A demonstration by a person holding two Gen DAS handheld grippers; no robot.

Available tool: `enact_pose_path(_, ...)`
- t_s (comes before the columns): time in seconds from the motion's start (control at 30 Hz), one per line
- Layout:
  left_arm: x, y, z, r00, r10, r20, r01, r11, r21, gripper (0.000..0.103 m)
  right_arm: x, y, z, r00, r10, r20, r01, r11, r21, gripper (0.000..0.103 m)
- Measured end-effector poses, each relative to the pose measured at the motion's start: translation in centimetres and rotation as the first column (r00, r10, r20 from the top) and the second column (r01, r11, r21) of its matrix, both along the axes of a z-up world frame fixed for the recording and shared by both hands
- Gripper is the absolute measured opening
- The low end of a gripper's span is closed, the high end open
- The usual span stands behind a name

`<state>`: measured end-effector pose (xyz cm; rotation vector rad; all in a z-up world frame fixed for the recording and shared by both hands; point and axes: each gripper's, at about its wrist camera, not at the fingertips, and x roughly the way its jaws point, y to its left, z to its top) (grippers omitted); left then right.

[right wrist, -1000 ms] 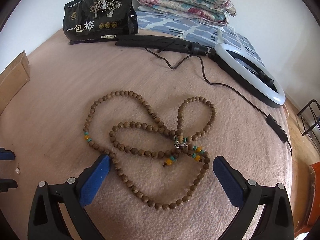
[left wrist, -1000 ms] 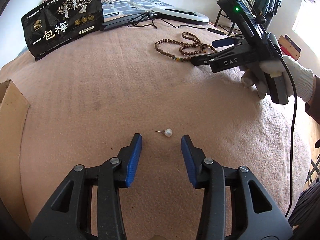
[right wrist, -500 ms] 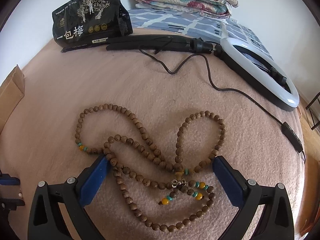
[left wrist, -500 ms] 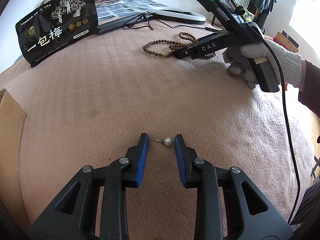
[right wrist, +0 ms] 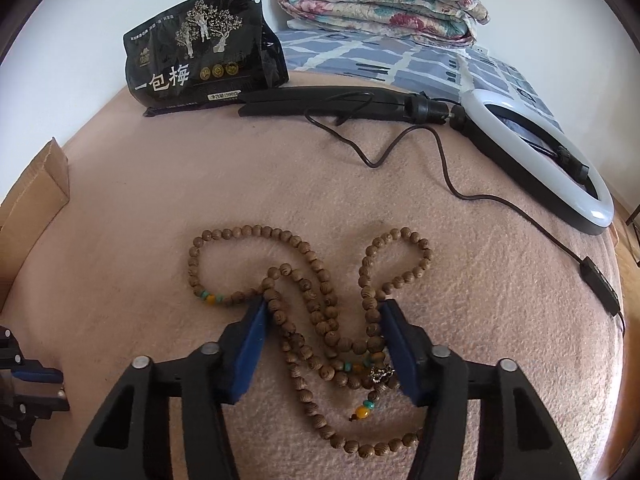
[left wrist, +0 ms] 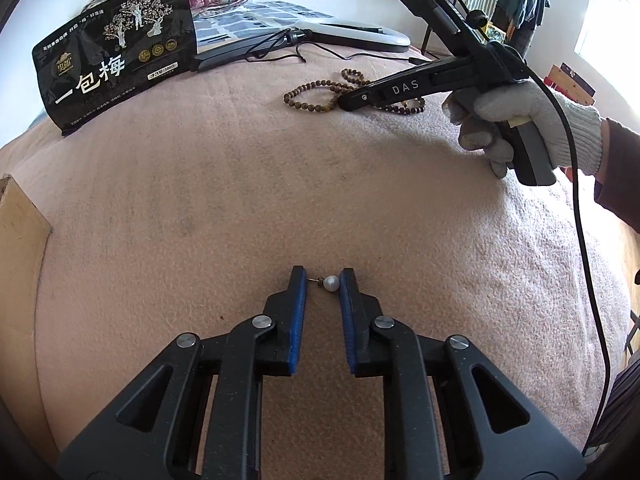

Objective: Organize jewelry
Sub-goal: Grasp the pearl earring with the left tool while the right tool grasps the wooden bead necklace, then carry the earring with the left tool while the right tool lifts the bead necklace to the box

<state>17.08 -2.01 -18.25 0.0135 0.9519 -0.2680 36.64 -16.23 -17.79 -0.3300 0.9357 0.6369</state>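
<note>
On the pink blanket (left wrist: 240, 184) that covers the bed, my two grippers work well apart. My left gripper (left wrist: 323, 280) points down at a small pearl earring (left wrist: 330, 282) lying near me on the blanket. Its jaws have just been closing around it: the pearl sits against the right blue pad, and the thin post reaches to the left pad, so the earring is caught endwise between the tips. The rest of the jaws stay slightly apart.

Farther off and to the right, my right hand (left wrist: 532, 120), in a white knit glove, holds my right gripper (right wrist: 322, 306) over a long wooden bead necklace (right wrist: 304, 280). The necklace lies in loose loops on the blanket, brown beads with a few turquoise and amber ones and a small metal charm. These jaws have just been closing too. They stand half apart with several strands bunched between them, and both blue pads touch beads, though I cannot tell whether they grip firmly.

At the far edge of the blanket a black snack bag (right wrist: 204, 44) with gold trees and white Chinese characters stands upright. To its right lies a black folded stand (right wrist: 328, 102) joined to a white ring light (right wrist: 560, 168), whose cable (right wrist: 448, 176) trails across the blanket. Behind them sit a folded floral quilt (right wrist: 380, 0) and a blue-and-white checked sheet (right wrist: 380, 60). A cardboard box (right wrist: 36, 196) stands at the left.
</note>
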Motion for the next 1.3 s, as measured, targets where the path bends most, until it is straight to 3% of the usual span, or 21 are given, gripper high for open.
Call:
enact_pose_path(0.07,-0.1,0.1,0.0,1.000,0.004,0.000,-0.004,1.000,-0.010,0.016,-0.3,0.2,0.0,1.000,0.006,-0.012,-0.006,1.000,0.012,0.030)
enact_pose_path(0.2,-0.2,0.0,-0.1,1.000,-0.001,0.010,0.001,1.000,0.002,0.015,-1.0,0.3,0.1,1.000,-0.003,-0.015,0.003,1.000,0.014,0.025)
enact_pose_path(0.27,-0.2,0.1,-0.1,1.000,-0.002,0.010,0.002,1.000,0.002,0.015,-1.4,0.1,0.1,1.000,-0.007,-0.026,0.008,1.000,0.021,0.019)
enact_pose_path(0.87,-0.3,0.6,0.7,1.000,0.030,0.005,-0.030,0.999,-0.011,0.015,-4.6,-1.6,1.6,0.997,-0.055,-0.053,0.059,0.995,0.084,0.011)
enact_pose_path(1.3,-1.5,1.4,4.5,0.996,0.059,0.060,-0.056,0.997,-0.047,0.015,-8.3,-1.6,6.2,0.998,-0.064,-0.026,0.067,0.988,0.137,0.011)
